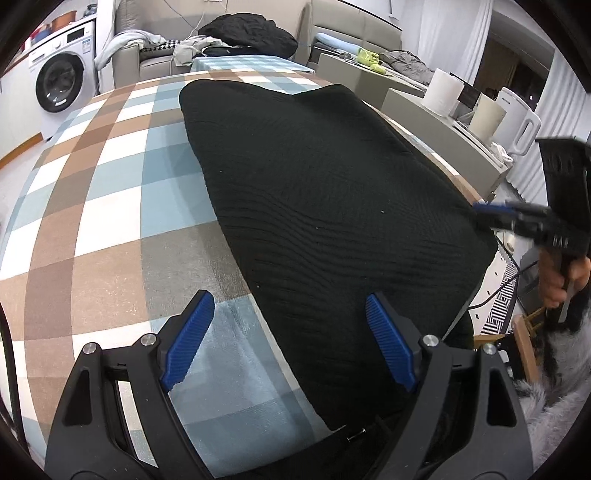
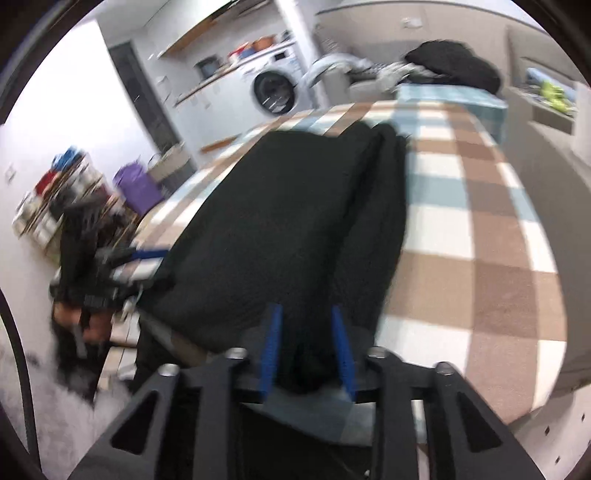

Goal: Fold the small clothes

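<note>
Your black knit garment lies spread flat on the checked tablecloth, with one of its long edges running close to the table's side edge and its near end reaching the table's near edge. In the right wrist view the same garment shows a long lengthwise fold ridge along the side that borders the bare cloth.

Your left gripper hovers over the garment's near end with its jaws spread wide; one blue pad is above the garment and the other above bare tablecloth beside it, and neither presses on anything.

Your right gripper sits at the garment's near end with its jaws partly apart. A dark bunch of the garment's fabric lies between the blue pads, yet a gap shows on each side, so the pads do not clamp it. From the left wrist view that gripper appears blurred at the garment's side edge, held by your hand.

Beyond the garment's far end stand a washing machine and a sofa bearing a heap of dark clothing. Two paper rolls stand on a counter to the garment's side.
</note>
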{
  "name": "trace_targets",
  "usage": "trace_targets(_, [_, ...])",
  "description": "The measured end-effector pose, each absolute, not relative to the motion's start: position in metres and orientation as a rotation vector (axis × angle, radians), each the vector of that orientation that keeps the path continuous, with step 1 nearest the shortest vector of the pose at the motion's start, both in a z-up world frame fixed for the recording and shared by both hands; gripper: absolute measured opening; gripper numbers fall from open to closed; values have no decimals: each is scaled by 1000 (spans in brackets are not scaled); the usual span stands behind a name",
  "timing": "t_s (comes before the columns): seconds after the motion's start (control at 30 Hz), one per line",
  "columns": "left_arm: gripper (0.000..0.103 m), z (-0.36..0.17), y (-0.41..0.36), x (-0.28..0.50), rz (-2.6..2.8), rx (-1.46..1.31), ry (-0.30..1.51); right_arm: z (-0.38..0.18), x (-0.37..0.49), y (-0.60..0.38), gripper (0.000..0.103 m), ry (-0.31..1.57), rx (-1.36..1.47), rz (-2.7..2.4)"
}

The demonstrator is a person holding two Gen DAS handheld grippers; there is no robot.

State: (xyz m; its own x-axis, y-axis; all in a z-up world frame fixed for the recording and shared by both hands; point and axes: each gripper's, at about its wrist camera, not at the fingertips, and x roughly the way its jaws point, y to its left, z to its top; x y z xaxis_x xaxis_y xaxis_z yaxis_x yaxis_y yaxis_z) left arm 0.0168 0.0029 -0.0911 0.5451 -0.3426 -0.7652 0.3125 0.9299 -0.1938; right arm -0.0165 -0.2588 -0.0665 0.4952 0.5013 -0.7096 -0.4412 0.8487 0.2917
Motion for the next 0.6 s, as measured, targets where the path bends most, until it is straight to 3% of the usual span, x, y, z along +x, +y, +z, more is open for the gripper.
trace_targets(0.03, [83,-91,3,18,-386,-44,915,-64,-12,-261,45,860,105,532])
trace_targets(0.3, [83,-94,12,28,-338,-109,921,-62,0,-241,45,811,111,557])
trace_targets(0.33, [83,-95,12,29,-335,-113,921,-64,0,-236,40,817,86,554])
trace_targets(0.37, [83,-95,13,30,-333,-116,920,-68,2,-232,24,828,73,543])
trace_targets(0.43, [83,-95,12,30,-332,-110,919,-78,5,-227,10,856,57,527])
trace_targets(0.6, [83,-95,14,30,-322,-107,915,-77,2,-236,9,857,68,504])
